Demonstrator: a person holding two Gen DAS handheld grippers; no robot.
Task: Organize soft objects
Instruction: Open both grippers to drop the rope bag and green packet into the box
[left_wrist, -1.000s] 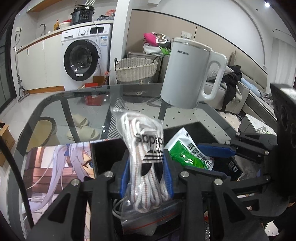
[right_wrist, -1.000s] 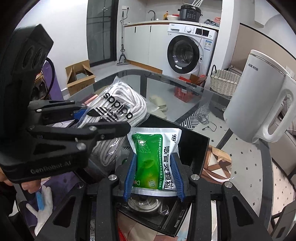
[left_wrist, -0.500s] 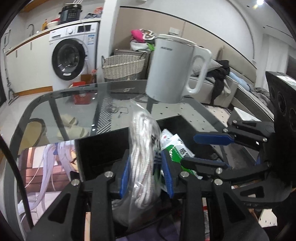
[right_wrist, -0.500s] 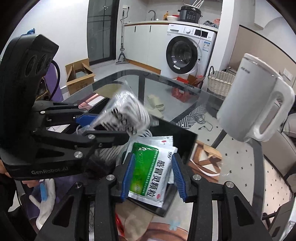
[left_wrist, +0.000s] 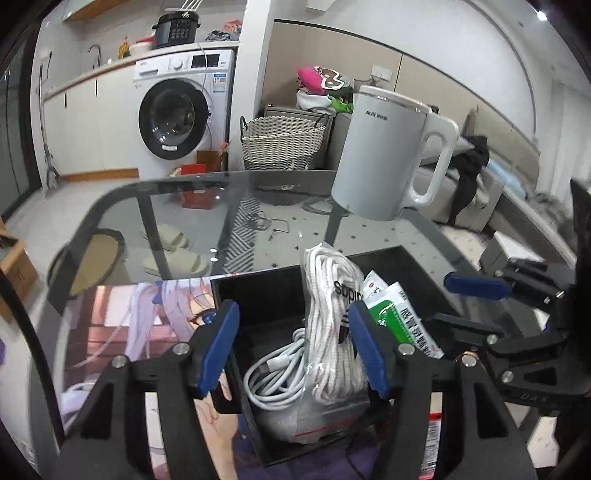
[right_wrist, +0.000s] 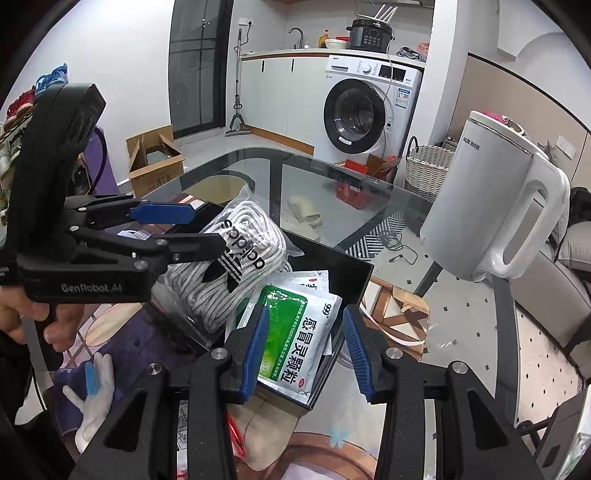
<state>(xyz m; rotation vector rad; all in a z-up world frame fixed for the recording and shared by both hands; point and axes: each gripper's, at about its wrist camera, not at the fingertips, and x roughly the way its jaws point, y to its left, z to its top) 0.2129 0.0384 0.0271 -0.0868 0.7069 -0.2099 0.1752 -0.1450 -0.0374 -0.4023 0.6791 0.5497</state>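
A clear bag of white rope (left_wrist: 332, 314) stands upright in the black box (left_wrist: 258, 280), over a coil of white cable (left_wrist: 273, 369). My left gripper (left_wrist: 291, 347) straddles the bag with its jaws opening; the left pad is well clear and the bag leans by the right one. In the right wrist view the left gripper (right_wrist: 207, 229) hovers at the rope bag (right_wrist: 229, 280). A green and white sachet (right_wrist: 295, 339) lies on the box's front wall (right_wrist: 332, 369) between the fingers of my right gripper (right_wrist: 304, 350). A gap shows at the right pad.
A white kettle (left_wrist: 384, 158) stands on the glass table (left_wrist: 184, 206) behind the box. A printed mat (left_wrist: 129, 332) lies under the box. A white glove (right_wrist: 96, 402) lies at the left, and a person's hand (right_wrist: 33, 317) holds the left gripper.
The left jaws were shut on the rope bag and have spread wide, leaving it standing in the box. The sachet has come down onto the box, and the right gripper has backed off a little.
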